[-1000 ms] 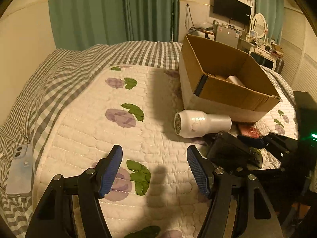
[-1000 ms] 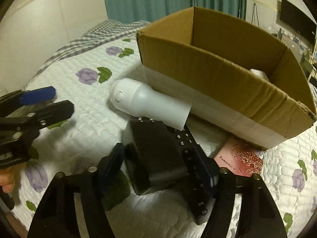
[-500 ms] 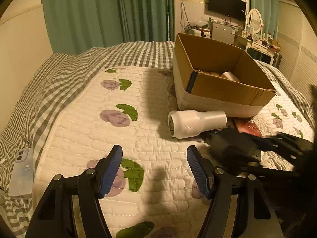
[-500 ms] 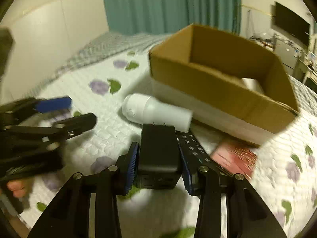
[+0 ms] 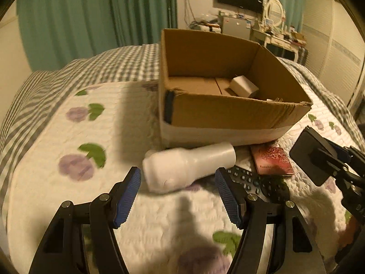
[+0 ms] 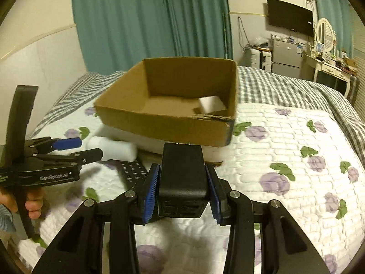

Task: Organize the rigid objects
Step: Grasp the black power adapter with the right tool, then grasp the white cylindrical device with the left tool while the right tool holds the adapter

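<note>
Your right gripper (image 6: pixel 182 194) was clamped on the black charger block (image 6: pixel 182 173), its blue pads (image 6: pixel 151 191) pressed against both sides and the two metal prongs pointing forward at the cardboard box (image 6: pixel 168 123); the block was held up off the quilt (image 6: pixel 285 155), just short of the box's near wall. Your left gripper (image 5: pixel 178 196) was spread wide with nothing between its fingers, poised low over the quilt just behind the white bottle-shaped object (image 5: pixel 187 166), which lay on its side against the front of the box. Beside that bottle lay a black remote control (image 5: pixel 257 180) and a small red booklet (image 5: pixel 271 162). Inside the box you could see a white block (image 5: pixel 243 86) resting toward the far right corner.
</note>
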`<state>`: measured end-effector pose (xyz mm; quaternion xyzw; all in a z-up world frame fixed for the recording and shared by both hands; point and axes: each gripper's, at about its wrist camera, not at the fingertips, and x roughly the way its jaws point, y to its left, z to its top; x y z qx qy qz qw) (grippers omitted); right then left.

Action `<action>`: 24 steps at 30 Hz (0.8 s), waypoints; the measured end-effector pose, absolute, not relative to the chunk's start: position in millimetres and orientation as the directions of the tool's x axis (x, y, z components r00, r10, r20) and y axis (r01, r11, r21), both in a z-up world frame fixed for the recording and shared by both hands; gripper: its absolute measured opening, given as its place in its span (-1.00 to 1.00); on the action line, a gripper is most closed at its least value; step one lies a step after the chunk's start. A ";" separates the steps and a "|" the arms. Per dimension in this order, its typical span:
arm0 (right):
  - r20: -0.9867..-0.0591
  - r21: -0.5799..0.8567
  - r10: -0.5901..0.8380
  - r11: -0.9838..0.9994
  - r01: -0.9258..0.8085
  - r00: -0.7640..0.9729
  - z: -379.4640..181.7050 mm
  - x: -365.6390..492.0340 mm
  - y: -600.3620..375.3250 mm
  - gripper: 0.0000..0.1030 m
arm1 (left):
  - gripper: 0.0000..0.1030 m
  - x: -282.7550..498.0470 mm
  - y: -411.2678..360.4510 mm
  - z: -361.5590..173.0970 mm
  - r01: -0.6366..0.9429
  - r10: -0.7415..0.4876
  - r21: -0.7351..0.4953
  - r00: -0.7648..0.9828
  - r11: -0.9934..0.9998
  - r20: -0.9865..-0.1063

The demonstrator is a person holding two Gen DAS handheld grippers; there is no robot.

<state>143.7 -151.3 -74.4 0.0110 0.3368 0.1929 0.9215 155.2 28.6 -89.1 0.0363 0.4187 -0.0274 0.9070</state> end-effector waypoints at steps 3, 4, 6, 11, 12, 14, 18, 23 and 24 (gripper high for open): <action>-0.633 0.136 0.331 0.937 -0.321 0.700 -78.4 149.6 -153.6 -0.23 | 0.37 166.9 26.4 -93.6 0.091 0.002 0.079 0.644 0.993 -0.765; -0.636 0.130 0.324 0.940 -0.316 0.700 -79.8 152.8 -152.6 -0.23 | 0.37 169.4 27.2 -94.8 0.096 -0.002 0.077 0.638 0.992 -0.770; -0.643 0.123 0.303 0.947 -0.295 0.703 -83.3 160.0 -151.2 -0.23 | 0.37 171.3 29.7 -94.9 0.111 -0.021 0.064 0.638 0.992 -0.770; -0.651 0.146 0.273 0.961 -0.236 0.709 -89.4 172.8 -154.6 -0.23 | 0.37 172.0 32.0 -97.3 0.146 -0.035 0.070 0.616 0.987 -0.787; -0.651 0.150 0.273 0.961 -0.233 0.708 -90.7 174.4 -154.5 -0.23 | 0.37 172.1 32.4 -98.4 0.150 -0.028 0.080 0.610 0.985 -0.792; -0.656 0.147 0.267 0.963 -0.227 0.706 -93.8 177.0 -153.2 -0.24 | 0.37 172.9 33.8 -100.3 0.155 -0.017 0.095 0.597 0.983 -0.802; -0.668 0.159 0.266 0.963 -0.217 0.694 -98.8 181.3 -154.1 -0.25 | 0.37 170.7 37.8 -97.2 0.158 0.001 0.120 0.602 0.980 -0.799; -0.670 0.167 0.272 0.962 -0.217 0.691 -99.8 181.0 -155.1 -0.25 | 0.37 174.8 37.9 -93.7 0.194 -0.029 0.114 0.609 0.974 -0.792; -0.670 0.170 0.274 0.961 -0.217 0.690 -99.5 180.6 -155.4 -0.25 | 0.37 177.4 35.0 -95.1 0.233 -0.052 0.113 0.603 0.966 -0.796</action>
